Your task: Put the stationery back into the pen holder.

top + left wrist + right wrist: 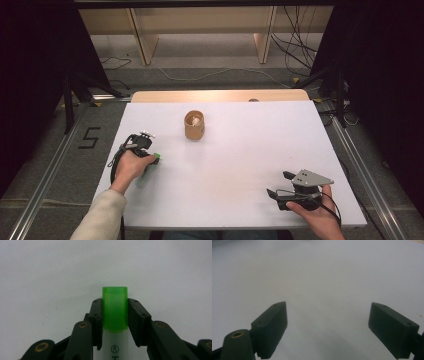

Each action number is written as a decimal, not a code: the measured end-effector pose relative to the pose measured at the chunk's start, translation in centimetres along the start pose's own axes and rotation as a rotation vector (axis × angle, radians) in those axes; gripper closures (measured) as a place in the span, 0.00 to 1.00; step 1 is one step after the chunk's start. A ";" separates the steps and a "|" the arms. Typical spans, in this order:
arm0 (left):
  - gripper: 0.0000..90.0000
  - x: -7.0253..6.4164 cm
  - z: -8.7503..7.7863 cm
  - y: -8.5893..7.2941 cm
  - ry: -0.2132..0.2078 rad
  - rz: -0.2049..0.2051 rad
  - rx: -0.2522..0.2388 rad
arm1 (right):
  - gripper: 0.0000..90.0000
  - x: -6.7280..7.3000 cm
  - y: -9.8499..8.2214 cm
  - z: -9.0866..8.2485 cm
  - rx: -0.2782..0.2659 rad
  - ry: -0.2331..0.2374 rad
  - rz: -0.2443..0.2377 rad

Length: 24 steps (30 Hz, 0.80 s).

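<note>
left gripper view: left tool [115, 315] pinches highlighter [115, 312] | high view: cup [194, 125]

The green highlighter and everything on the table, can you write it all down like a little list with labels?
left tongs: shut on the green highlighter, at its cap
highlighter body: white, lying on the white table
right tongs: open, nothing between them, near the table's right front corner
wooden cup: upright, farther back, apart from both tongs
inside the cup: something pale, too small to tell
</note>
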<state>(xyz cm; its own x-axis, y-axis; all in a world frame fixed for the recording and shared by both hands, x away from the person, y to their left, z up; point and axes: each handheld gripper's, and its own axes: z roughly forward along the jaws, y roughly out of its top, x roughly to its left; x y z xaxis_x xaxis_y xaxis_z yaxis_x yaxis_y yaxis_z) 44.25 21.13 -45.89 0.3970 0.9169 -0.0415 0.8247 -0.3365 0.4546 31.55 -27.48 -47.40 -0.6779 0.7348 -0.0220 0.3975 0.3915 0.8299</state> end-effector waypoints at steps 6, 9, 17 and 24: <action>0.74 -0.1 -0.5 0.1 -0.007 0.003 -0.064 | 0.18 0.0 0.0 0.0 -0.001 -0.001 0.000; 0.74 -0.2 -0.9 0.2 -0.016 0.002 -0.121 | 0.18 0.0 0.0 0.0 -0.001 0.000 0.001; 0.74 -0.5 -1.4 0.3 0.003 0.026 -0.238 | 0.18 0.0 0.0 0.0 0.000 -0.001 0.001; 0.74 -0.7 -1.7 0.4 -0.010 0.032 -0.340 | 0.18 0.0 0.0 0.0 -0.001 -0.001 0.001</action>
<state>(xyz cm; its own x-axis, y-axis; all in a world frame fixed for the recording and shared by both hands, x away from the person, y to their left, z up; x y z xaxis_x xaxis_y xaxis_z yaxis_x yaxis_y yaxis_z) 43.66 20.71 -44.19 0.4255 0.9044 -0.0304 0.6311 -0.2725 0.7263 31.54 -27.47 -47.38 -0.6771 0.7356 -0.0218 0.3975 0.3906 0.8303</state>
